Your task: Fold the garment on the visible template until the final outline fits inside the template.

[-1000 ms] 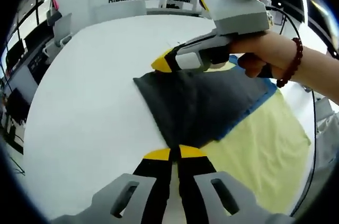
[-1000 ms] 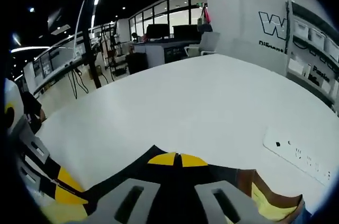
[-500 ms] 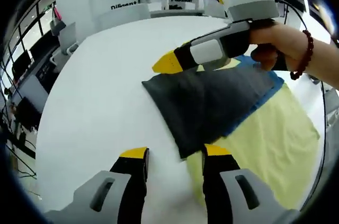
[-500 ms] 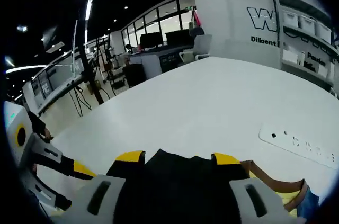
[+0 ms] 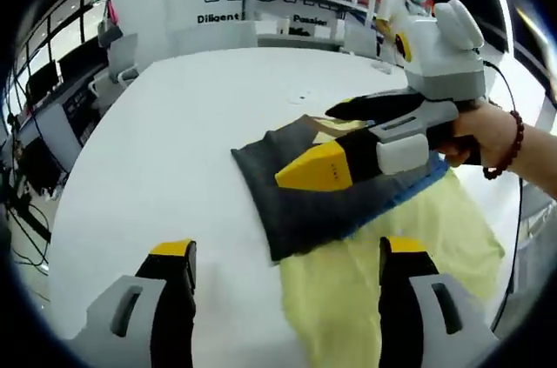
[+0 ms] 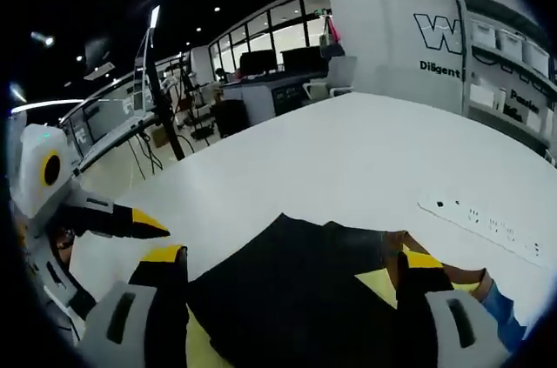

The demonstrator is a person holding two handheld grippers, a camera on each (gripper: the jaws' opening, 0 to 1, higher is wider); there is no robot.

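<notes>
While folded: garment point(image 5: 326, 190) lies ahead on yellow template point(image 5: 409, 255), mid-table point(image 5: 174, 124).
Left gripper point(image 5: 280, 285): spread, empty, nearer fold's near corner.
Right gripper point(image 6: 283, 298): spread, empty, above cloth.

Left gripper point(image 5: 283, 264): black jaws capped with yellow tips, mounted on light-grey carriers with an oval slot cut in each. Right gripper point(image 6: 287, 272): same build, black jaws, yellow tips, slotted grey carriers. Its body is seen in the left gripper view as grey-white housing over a black frame. A dark red bead bracelet point(image 5: 511, 143) is worn on the wrist; a thin black cable point(image 5: 520, 211) is routed past it.
</notes>
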